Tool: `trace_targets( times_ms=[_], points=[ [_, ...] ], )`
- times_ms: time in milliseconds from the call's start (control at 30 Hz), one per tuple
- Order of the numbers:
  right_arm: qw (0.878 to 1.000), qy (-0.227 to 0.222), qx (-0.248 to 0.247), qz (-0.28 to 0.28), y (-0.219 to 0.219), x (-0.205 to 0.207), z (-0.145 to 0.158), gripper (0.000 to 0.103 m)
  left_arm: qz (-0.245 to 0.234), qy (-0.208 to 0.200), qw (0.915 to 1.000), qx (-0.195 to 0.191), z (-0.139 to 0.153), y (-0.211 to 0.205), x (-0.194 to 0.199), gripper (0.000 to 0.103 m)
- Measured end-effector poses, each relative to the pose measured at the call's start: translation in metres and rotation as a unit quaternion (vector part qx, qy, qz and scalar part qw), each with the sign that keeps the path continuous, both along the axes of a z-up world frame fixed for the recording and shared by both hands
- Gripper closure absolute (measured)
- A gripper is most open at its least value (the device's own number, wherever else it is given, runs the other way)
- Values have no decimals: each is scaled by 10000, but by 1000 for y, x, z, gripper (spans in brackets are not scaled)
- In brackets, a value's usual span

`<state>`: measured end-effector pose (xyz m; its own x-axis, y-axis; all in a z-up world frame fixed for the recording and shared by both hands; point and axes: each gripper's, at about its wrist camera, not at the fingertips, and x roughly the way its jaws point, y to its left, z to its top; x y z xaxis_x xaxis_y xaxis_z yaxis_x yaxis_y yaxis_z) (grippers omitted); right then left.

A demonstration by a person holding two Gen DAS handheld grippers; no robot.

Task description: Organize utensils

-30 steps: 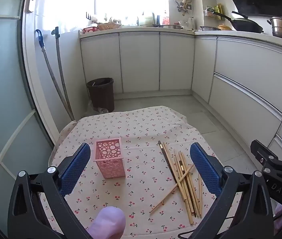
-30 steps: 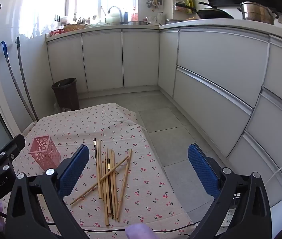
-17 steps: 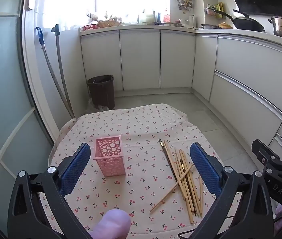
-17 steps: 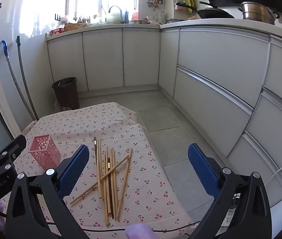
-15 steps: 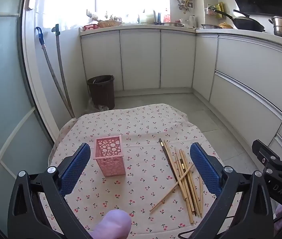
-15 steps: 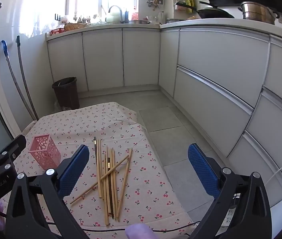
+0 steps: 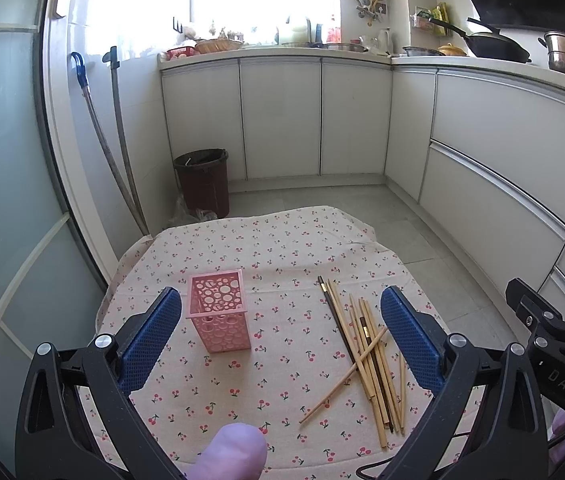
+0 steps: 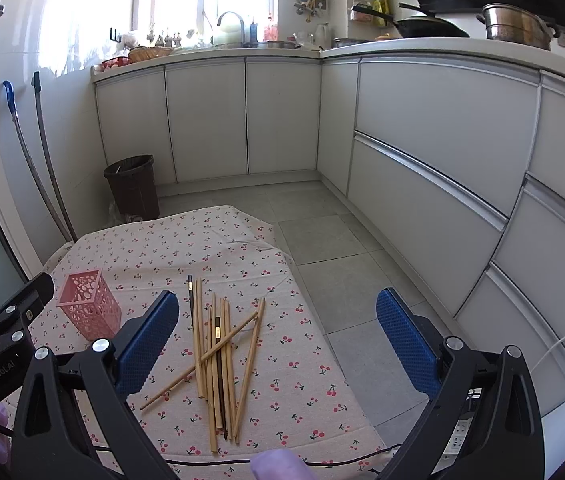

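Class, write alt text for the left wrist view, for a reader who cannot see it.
A loose pile of wooden chopsticks lies on a cherry-print tablecloth to the right of an upright pink perforated utensil holder. The left gripper hovers above with jaws open and empty. White kitchen cabinets and a brown bin stand behind.

Two handheld tools are held side by side, both pointing forward and angled slightly downward. The left tool (image 7: 280, 338) has its blue-padded fingers (image 7: 150, 340) spread wide apart — nothing between them. The right tool (image 8: 278, 340) is spread just as wide, also holding nothing. A purple-gloved fingertip (image 7: 228, 458) shows beneath the left tool.
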<state>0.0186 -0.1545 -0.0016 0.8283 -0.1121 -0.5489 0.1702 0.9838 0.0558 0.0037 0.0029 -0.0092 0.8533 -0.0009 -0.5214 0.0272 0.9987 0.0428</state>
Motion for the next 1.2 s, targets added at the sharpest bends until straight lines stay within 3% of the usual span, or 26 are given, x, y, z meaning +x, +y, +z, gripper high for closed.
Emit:
trace_targets(
  times_ms=[1200],
  points=[
    [10000,-4,10,1,0,0,0,6,13,83,10000,24,-5,0,0,7]
  ],
)
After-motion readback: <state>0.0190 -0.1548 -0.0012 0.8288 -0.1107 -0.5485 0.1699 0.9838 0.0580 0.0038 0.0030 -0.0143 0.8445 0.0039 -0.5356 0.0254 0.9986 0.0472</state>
